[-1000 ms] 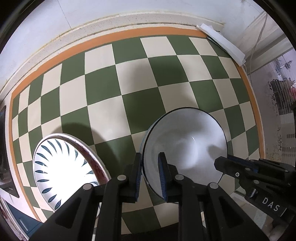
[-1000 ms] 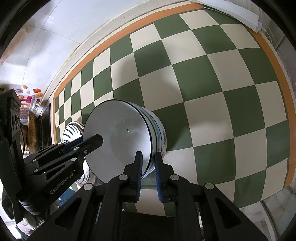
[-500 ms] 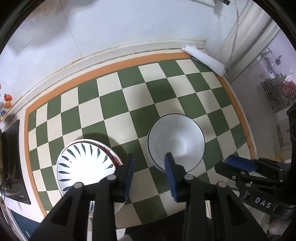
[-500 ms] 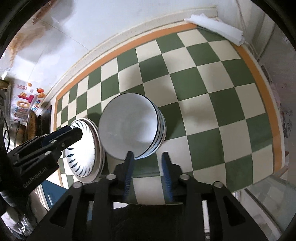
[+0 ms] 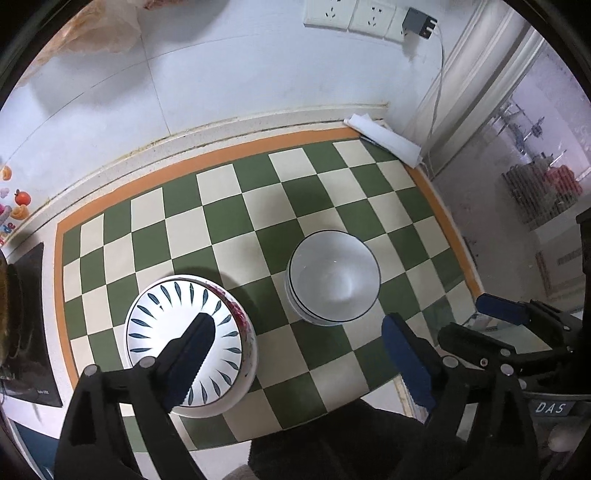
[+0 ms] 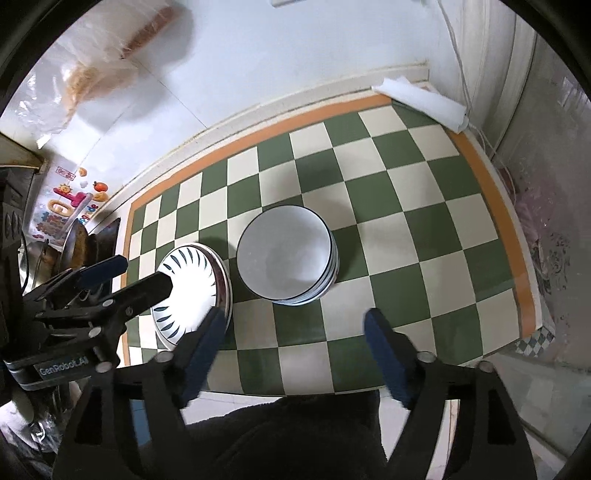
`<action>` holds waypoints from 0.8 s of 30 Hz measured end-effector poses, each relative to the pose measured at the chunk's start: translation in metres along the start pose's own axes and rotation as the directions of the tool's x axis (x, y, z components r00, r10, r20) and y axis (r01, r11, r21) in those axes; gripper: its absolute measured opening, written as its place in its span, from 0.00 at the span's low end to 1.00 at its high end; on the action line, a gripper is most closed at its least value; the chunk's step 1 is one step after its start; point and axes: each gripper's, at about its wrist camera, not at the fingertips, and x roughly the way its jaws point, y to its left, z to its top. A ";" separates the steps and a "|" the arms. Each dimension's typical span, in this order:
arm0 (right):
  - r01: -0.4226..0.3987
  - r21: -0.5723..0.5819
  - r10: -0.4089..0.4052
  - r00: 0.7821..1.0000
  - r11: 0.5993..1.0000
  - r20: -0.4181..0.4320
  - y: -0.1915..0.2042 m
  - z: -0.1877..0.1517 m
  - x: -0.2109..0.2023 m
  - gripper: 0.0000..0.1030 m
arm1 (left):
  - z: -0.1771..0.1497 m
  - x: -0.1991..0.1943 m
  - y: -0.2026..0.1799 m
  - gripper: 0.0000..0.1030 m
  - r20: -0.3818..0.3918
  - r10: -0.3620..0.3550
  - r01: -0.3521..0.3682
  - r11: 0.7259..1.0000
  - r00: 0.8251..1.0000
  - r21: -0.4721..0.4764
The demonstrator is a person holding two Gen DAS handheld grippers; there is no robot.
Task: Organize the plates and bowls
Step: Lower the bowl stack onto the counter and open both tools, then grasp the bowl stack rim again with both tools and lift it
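Note:
A stack of white bowls with dark rims (image 5: 334, 280) stands on the green-and-cream checkered mat (image 5: 236, 221); it also shows in the right wrist view (image 6: 286, 256). To its left is a stack of plates with a blue leaf pattern (image 5: 184, 332), also in the right wrist view (image 6: 192, 291). My left gripper (image 5: 295, 360) is open and empty, raised above and in front of both stacks. My right gripper (image 6: 295, 343) is open and empty, raised in front of the bowls.
A folded white cloth (image 5: 384, 138) lies at the mat's far right corner by the tiled wall. Wall sockets with a plug and cable (image 5: 417, 22) are above it. A dark stove with a pan (image 6: 85, 247) is at the left. The counter edge runs along the right.
Both grippers let go of the bowl rim, opened wide and pulled back and up. The bowl stack now stands free on the mat.

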 end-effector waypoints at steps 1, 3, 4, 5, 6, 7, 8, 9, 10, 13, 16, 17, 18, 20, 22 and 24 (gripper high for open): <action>0.003 -0.004 -0.003 1.000 1.000 0.005 0.002 -0.001 -0.002 0.88 | -0.001 -0.002 0.000 0.90 0.004 -0.005 0.005 1.000 1.000 -0.005; 0.010 -0.009 -0.010 1.000 1.000 0.029 0.004 -0.002 -0.010 0.90 | -0.002 -0.008 0.001 0.93 0.019 -0.018 0.018 1.000 1.000 -0.010; 0.015 -0.014 -0.015 0.999 1.000 0.041 0.005 -0.003 -0.014 0.91 | -0.003 -0.010 0.002 0.94 0.022 -0.019 0.019 1.000 1.000 -0.012; 0.020 -0.016 -0.019 0.999 1.000 0.047 0.006 -0.003 -0.016 0.92 | -0.004 -0.012 0.002 0.96 0.026 -0.022 0.022 1.000 0.999 -0.015; 0.025 -0.015 -0.024 0.998 1.000 0.055 0.006 -0.003 -0.019 0.92 | -0.004 -0.013 0.003 0.97 0.028 -0.026 0.026 1.000 0.999 -0.015; 0.025 -0.013 -0.024 0.998 1.000 0.060 0.007 -0.003 -0.020 0.93 | -0.004 -0.013 0.004 0.97 0.029 -0.024 0.024 1.000 0.999 -0.017; 0.028 -0.015 -0.027 0.997 0.999 0.068 0.007 -0.002 -0.023 0.93 | -0.004 -0.014 0.004 0.97 0.029 -0.026 0.027 0.999 0.999 -0.020; 0.029 -0.017 -0.028 0.997 0.999 0.072 0.007 -0.001 -0.024 0.94 | -0.005 -0.014 0.005 0.97 0.029 -0.029 0.029 0.999 0.999 -0.022; 0.027 -0.017 -0.025 0.997 0.999 0.079 0.007 0.000 -0.025 0.94 | -0.004 -0.013 0.005 0.97 0.027 -0.028 0.029 0.999 0.999 -0.025; 0.026 -0.013 -0.025 0.996 1.000 0.091 0.006 0.003 -0.026 0.95 | -0.003 -0.010 0.007 0.97 0.021 -0.031 0.032 0.999 0.999 -0.031; 0.019 -0.002 -0.018 0.996 1.000 0.091 0.003 0.007 -0.022 0.96 | 0.001 0.000 0.009 0.97 0.001 -0.032 0.032 0.999 0.999 -0.042; 0.019 0.002 -0.019 0.996 1.000 0.088 0.001 0.008 -0.018 0.96 | 0.004 0.006 0.010 0.97 -0.008 -0.029 0.028 0.998 1.000 -0.049; 0.022 0.008 -0.023 0.996 1.000 0.082 -0.002 0.011 -0.013 0.96 | 0.006 0.011 0.011 0.97 -0.012 -0.023 0.023 0.998 1.000 -0.056; 0.027 0.018 -0.029 0.997 0.999 0.072 -0.007 0.013 -0.003 0.96 | 0.010 0.024 0.014 0.97 -0.024 -0.020 0.018 0.998 1.000 -0.067; 0.020 0.019 -0.021 0.998 1.000 0.058 -0.015 0.019 0.013 0.96 | 0.015 0.038 0.019 0.97 -0.041 -0.017 0.014 0.996 0.999 -0.087; 0.000 0.024 -0.001 0.999 1.000 0.040 -0.021 0.024 0.029 0.96 | 0.022 0.059 0.024 0.97 -0.066 -0.037 0.029 0.993 0.997 -0.118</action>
